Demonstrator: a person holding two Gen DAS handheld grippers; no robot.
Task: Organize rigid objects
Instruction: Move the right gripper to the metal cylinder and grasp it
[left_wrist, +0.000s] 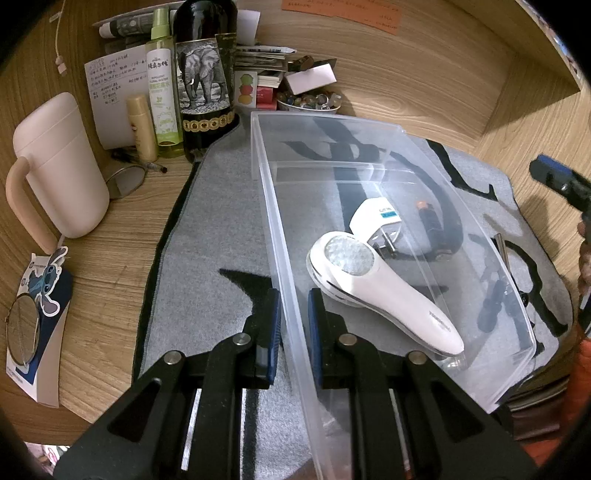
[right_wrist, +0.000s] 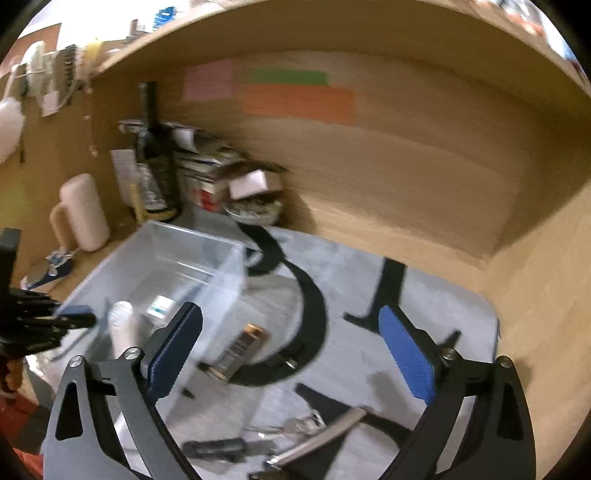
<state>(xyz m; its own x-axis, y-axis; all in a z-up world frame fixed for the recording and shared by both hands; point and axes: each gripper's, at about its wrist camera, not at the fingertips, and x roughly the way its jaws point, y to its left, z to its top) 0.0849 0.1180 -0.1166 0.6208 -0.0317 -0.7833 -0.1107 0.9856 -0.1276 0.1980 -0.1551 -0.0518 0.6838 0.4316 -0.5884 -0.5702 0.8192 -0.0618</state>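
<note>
the left wrist view shows sharply the inside of the clear plastic bin (left_wrist: 332, 155): a white handheld device (left_wrist: 384, 291) just beyond the fingers, a white plug adapter (left_wrist: 376, 218) touching its head, and a battery (left_wrist: 428, 214) farther off. the right wrist view is blurred, yet it alone shows what lies outside the bin, low between the right fingers on the grey mat (right_wrist: 424, 295): a bunch of keys (right_wrist: 295, 424), a dark screwdriver (right_wrist: 218, 448) and a metal bar (right_wrist: 325, 435). the left gripper (left_wrist: 293, 332) is clamped on the bin's near wall, one pad each side. the right gripper (right_wrist: 291, 365) stands wide apart, holding nothing. the bin rests on the mat upon the wooden worktop (left_wrist: 110, 273).
</note>
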